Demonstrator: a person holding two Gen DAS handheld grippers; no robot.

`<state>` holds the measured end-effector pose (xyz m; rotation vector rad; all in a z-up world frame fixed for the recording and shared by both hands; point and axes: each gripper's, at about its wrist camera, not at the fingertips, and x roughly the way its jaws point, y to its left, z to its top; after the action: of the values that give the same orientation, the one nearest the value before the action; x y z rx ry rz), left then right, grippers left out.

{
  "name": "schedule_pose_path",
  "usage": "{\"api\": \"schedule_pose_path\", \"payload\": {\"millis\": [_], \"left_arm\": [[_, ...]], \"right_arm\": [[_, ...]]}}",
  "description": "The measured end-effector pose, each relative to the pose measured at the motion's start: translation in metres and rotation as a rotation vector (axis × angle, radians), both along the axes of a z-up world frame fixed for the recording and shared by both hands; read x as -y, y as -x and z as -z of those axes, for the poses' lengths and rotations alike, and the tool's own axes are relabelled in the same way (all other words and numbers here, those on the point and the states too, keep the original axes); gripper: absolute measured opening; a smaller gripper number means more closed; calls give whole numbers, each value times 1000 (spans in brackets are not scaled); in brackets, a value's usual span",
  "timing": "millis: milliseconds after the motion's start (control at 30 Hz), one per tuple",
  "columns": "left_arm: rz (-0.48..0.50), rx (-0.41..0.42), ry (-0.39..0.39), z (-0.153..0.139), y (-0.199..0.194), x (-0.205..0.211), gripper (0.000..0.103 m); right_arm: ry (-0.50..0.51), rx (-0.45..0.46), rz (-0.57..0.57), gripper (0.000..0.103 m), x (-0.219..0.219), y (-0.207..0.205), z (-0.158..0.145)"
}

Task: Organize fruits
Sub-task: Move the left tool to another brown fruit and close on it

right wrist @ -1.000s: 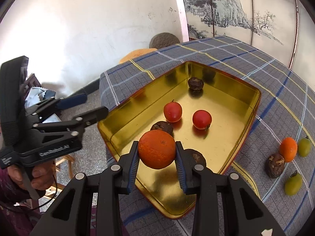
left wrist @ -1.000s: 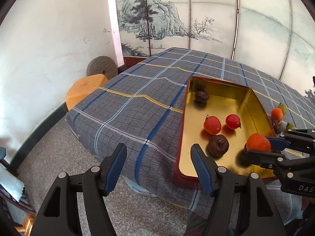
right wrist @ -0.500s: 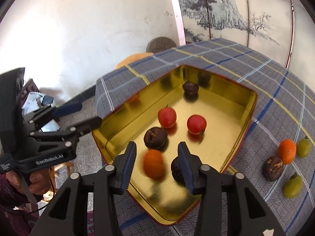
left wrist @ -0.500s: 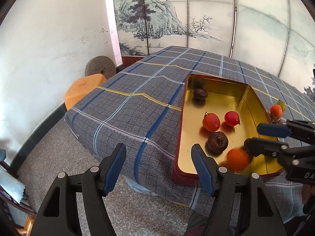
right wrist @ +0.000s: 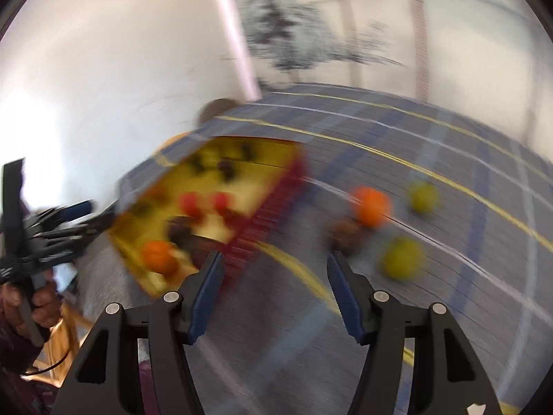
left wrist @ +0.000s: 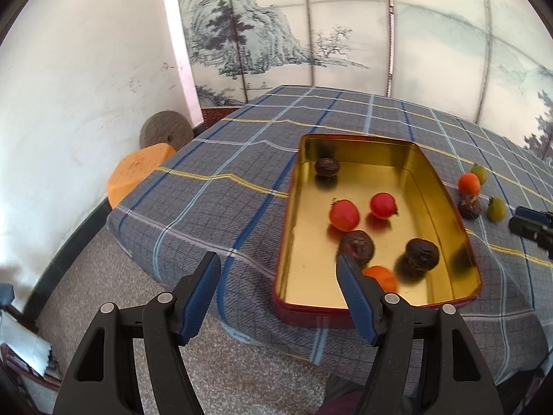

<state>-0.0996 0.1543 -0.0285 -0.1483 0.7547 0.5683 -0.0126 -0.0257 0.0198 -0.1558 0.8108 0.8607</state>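
Observation:
A gold tin tray with a red outer wall sits on the checked tablecloth. It holds two red tomatoes, three dark brown fruits and an orange fruit near its front edge. Right of the tray lie another orange fruit, a brown fruit and two green fruits. My left gripper is open and empty, in front of the tray. My right gripper is open and empty, over the cloth between the tray and the loose orange fruit; its view is blurred.
The table edge drops to a speckled floor at the front left. An orange stool and a round grey stone stand by the white wall. A painted folding screen stands behind the table.
My right gripper let go of the orange fruit, which now lies in the tray's front part. The right gripper has opened wide and swung right, away from the tray toward the loose fruits.

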Motion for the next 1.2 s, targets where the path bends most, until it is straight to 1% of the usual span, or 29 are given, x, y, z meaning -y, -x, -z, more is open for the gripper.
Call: {"api": "schedule_pose_path", "payload": {"millis": [33,67,100,167,200,233,300,333,367,400,467,500,600,700,800,867,933,967,1000,1067,1133,1200], "left_arm": [[14,-3,-5,-1,-2,4,70],[28,-5,-8,-2,-4,7,70],[47,-8,-8,-3,-7,11,70],[97,-19,-9,-5,-13,21,70],[115,-24,-17,-6,-16,27,70],[139,-30,-27,-8,-21,34,70],[186,-34,-29,-12,-28,45,70],[213,-37,-27,-15,-33,52,70],[237,-40,-26,-18,-40,58,70],[259,-43,-24,-21,-46,64,70],[316,-50,-9,-28,-62,76,70],[343,-53,3,-30,-69,81,70],[436,-76,26,-36,-98,99,70],[538,-117,51,-33,-130,119,70],[625,-159,64,-25,-166,137,69],[640,-192,55,-17,-184,145,67],[657,-234,64,-6,-204,149,60],[656,-252,71,-2,-211,149,52],[657,-275,95,4,-220,148,46],[647,-302,125,13,-230,142,45],[622,-329,127,20,-238,139,44],[624,-339,153,23,-243,138,44]], "right_arm": [[17,-7,48,63,14,-9,3],[39,-11,97,69,28,-18,5],[74,-15,164,72,47,-31,9],[132,-9,256,82,72,-49,13],[178,-10,312,86,88,-60,17],[207,-16,342,93,99,-70,20],[282,-13,416,95,120,-87,26],[317,-10,451,98,129,-94,29],[341,-11,471,102,136,-99,31],[361,-16,488,102,145,-106,34],[377,-18,505,103,157,-111,37],[366,-25,502,103,161,-113,38],[290,-57,488,103,171,-114,43],[270,-26,486,103,177,-107,42],[266,-19,483,103,174,-106,42],[265,-20,482,103,173,-106,42],[264,-20,482,103,173,-106,42],[263,-21,482,103,173,-106,42],[263,-21,481,103,173,-105,41],[263,-21,481,103,174,-105,41],[262,-21,482,103,174,-105,41],[261,-22,481,103,172,-106,42]]}}
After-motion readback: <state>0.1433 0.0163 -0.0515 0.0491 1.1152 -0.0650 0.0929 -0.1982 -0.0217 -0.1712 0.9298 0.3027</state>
